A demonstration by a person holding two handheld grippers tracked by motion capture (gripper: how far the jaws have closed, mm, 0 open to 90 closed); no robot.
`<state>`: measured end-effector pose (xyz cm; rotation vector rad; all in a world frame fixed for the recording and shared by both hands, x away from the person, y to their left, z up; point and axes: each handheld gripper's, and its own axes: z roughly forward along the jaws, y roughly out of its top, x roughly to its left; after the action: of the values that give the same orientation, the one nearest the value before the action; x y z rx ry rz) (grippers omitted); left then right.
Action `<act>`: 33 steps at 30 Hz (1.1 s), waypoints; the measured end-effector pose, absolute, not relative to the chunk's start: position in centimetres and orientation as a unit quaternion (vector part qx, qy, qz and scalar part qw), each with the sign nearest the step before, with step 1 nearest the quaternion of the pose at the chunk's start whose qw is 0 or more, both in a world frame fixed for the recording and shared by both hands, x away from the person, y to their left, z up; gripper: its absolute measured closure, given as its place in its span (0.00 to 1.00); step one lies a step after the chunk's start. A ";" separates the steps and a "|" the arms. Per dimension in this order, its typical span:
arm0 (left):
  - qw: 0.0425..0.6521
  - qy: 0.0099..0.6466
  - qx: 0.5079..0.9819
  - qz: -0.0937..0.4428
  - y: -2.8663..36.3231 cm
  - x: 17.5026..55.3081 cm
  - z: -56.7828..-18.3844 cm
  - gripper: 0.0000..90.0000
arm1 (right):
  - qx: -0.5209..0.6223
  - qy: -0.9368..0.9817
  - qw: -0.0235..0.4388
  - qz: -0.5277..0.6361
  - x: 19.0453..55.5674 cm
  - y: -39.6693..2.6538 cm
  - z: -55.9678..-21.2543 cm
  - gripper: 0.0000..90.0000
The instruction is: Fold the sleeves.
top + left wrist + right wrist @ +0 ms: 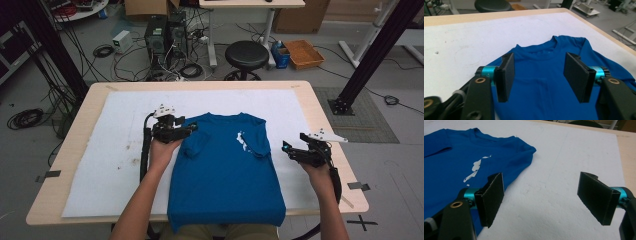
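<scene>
A blue T-shirt (225, 170) lies flat on the white sheet (115, 160), collar to the far side, with both sleeves folded in over the body. A white print (243, 140) marks its right chest. My left gripper (193, 129) hovers at the shirt's left shoulder, jaws open and pointing right. In the left gripper view the open left gripper (539, 75) frames the collar of the T-shirt (544, 92), with nothing between the pads. My right gripper (286, 148) stands open just right of the shirt. The right gripper (541, 200) is over bare sheet, with the T-shirt (449, 155) off to its left.
The wooden table (320, 115) shows as a bare rim around the sheet. The shirt's hem hangs over the near edge. Behind the table are a black stool (246, 54), computer towers (165, 32) with cables, and a black frame post (372, 52) at the right.
</scene>
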<state>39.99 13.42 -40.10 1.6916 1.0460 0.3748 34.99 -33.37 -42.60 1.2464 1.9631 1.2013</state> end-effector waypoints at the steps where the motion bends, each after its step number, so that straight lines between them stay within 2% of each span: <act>1: 0.539 0.432 0.707 0.151 13.9 39.8 -40.4 0.40 | 0.459 0.725 0.259 0.443 35.0 -33.3 -42.6 0.24; 5: 0.558 0.416 0.701 0.153 15.4 39.0 -41.3 0.28 | 0.459 0.727 0.254 0.442 35.0 -33.3 -42.7 0.24; 10: 0.595 0.393 0.682 0.163 18.2 37.4 -42.0 0.28 | 0.457 0.728 0.253 0.443 35.0 -33.4 -42.7 0.23; 18: 0.597 0.351 0.697 0.186 20.0 36.0 -43.0 0.28 | 0.450 0.727 0.266 0.446 34.8 -33.2 -42.4 0.23; 24: 0.587 0.334 0.711 0.197 19.9 35.4 -42.8 0.28 | 0.453 0.723 0.269 0.447 35.2 -32.9 -42.4 0.23; 33: 0.581 0.369 0.698 0.199 21.3 35.0 -43.5 0.28 | 0.452 0.721 0.270 0.449 35.5 -32.6 -42.4 0.23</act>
<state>35.00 21.28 -43.47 1.6306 0.8613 0.4660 35.48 -32.64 -42.41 1.2193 1.9439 1.2110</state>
